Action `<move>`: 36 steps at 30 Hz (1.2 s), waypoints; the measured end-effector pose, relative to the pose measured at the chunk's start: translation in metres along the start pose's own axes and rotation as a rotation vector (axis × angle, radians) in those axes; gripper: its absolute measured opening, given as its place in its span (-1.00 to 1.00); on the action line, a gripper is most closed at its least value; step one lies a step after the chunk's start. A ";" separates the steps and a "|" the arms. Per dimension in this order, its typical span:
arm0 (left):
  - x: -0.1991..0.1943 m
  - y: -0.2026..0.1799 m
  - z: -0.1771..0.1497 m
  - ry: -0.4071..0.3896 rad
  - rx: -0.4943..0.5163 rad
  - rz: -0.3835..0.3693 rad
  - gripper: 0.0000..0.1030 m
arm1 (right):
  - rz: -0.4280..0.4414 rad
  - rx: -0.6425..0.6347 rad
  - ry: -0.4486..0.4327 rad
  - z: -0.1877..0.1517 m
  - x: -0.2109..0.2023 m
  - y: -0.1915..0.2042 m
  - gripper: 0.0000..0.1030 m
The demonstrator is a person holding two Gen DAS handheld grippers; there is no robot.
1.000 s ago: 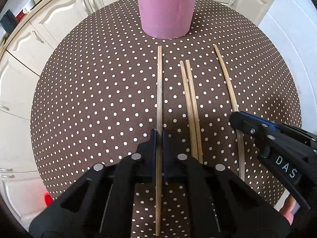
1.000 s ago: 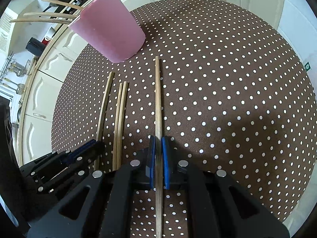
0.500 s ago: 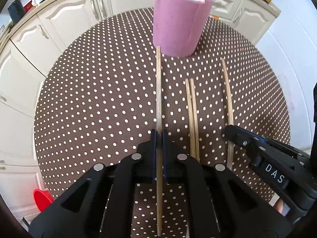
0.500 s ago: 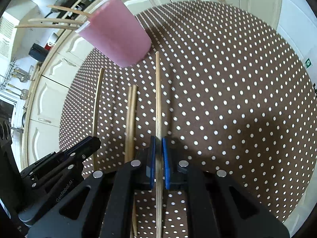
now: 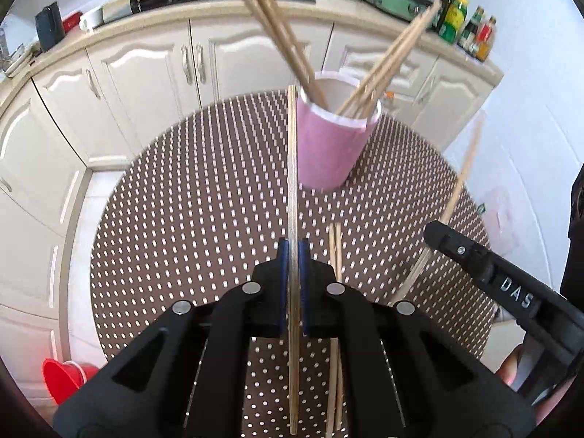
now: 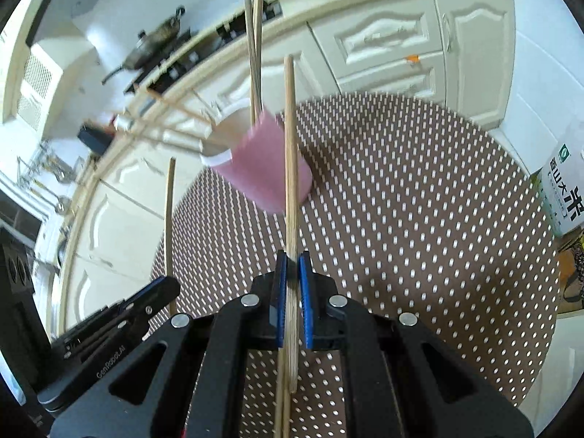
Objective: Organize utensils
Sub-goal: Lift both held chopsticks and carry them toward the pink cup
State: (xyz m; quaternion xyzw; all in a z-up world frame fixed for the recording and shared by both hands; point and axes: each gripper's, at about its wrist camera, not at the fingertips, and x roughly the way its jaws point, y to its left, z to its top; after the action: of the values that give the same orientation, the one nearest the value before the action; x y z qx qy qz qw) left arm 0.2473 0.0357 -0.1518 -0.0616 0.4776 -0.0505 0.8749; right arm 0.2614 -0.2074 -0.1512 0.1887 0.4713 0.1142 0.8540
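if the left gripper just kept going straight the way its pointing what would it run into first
Probably the dotted tablecloth just short of the pink cup. The left gripper, shut on a chopstick, points steeply down; depth is unclear.

Motion-blurred pink cup (image 6: pixel 264 168)

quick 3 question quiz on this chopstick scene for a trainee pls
1. True or false: both grippers have their jaws shut on a chopstick.
2. What stands at the far side of the dotted table? A) a glass jar B) a pink cup C) a metal pot
3. How many chopsticks lie on the table between the two grippers?

Key
1. True: left gripper and right gripper each clamp one.
2. B, the pink cup, already holding chopsticks.
3. Two, the loose pair.
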 end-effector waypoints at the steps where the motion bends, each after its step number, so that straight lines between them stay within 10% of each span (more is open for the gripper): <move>1: -0.007 0.001 0.004 -0.021 -0.007 -0.003 -0.88 | 0.002 0.004 -0.021 0.005 -0.005 0.002 -0.88; 18: -0.050 -0.017 0.052 -0.231 -0.010 -0.046 -0.88 | 0.031 -0.052 -0.212 0.052 -0.057 0.017 -0.88; 26: 0.023 0.005 0.022 0.041 -0.003 -0.025 -0.81 | 0.008 -0.029 -0.153 0.045 -0.044 0.006 -0.88; 29: 0.049 0.017 0.012 0.136 -0.043 -0.019 0.07 | -0.012 -0.018 -0.110 0.041 -0.032 0.001 -0.88; 36: 0.081 0.024 0.010 0.166 -0.071 0.004 0.14 | -0.053 0.003 -0.045 0.040 -0.006 -0.009 -0.88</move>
State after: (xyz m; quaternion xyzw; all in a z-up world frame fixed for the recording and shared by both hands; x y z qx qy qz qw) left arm 0.3003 0.0480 -0.2172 -0.0871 0.5500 -0.0368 0.8298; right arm 0.2919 -0.2266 -0.1310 0.1799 0.4572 0.0866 0.8667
